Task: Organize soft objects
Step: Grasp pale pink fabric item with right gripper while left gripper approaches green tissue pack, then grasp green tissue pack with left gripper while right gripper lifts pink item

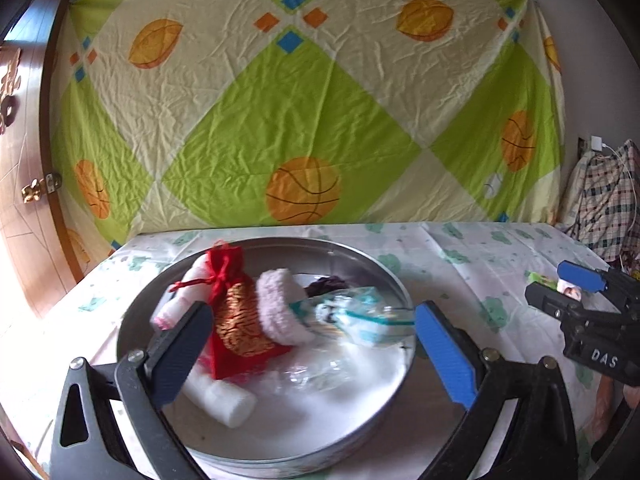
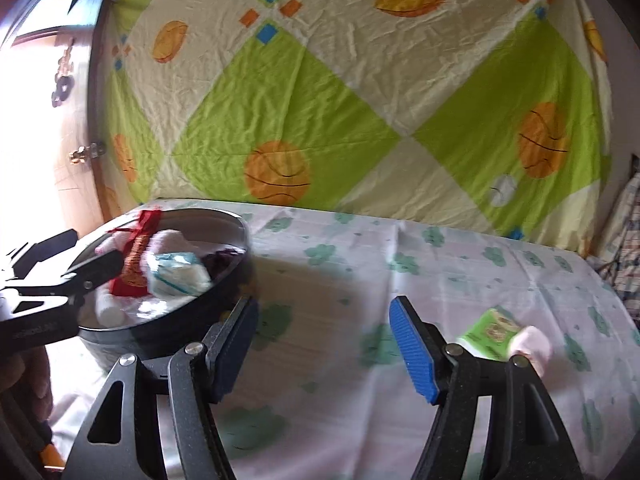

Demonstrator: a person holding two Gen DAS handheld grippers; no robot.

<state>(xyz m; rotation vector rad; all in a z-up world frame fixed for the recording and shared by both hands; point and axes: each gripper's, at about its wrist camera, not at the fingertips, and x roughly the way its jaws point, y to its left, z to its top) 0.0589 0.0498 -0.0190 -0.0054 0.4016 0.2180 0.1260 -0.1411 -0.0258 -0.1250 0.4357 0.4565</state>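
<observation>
Soft objects (image 1: 256, 320) fill the tray (image 1: 360, 256); both tongs gape, empty.

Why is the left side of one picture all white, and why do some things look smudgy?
Right wrist view: daylight by the door washes that side out; the green packet is smeared by motion. Left wrist view: the plastic bag in the round pan is blurred too.

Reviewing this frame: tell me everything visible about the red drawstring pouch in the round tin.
The red pouch looks like shiny fabric with a gold-patterned band across its middle and a red cord tied at its gathered neck. It lies tilted in the round metal tin, neck toward the far rim, resting on a white roll and against a fluffy pink-white item. No fingers touch it.
</observation>
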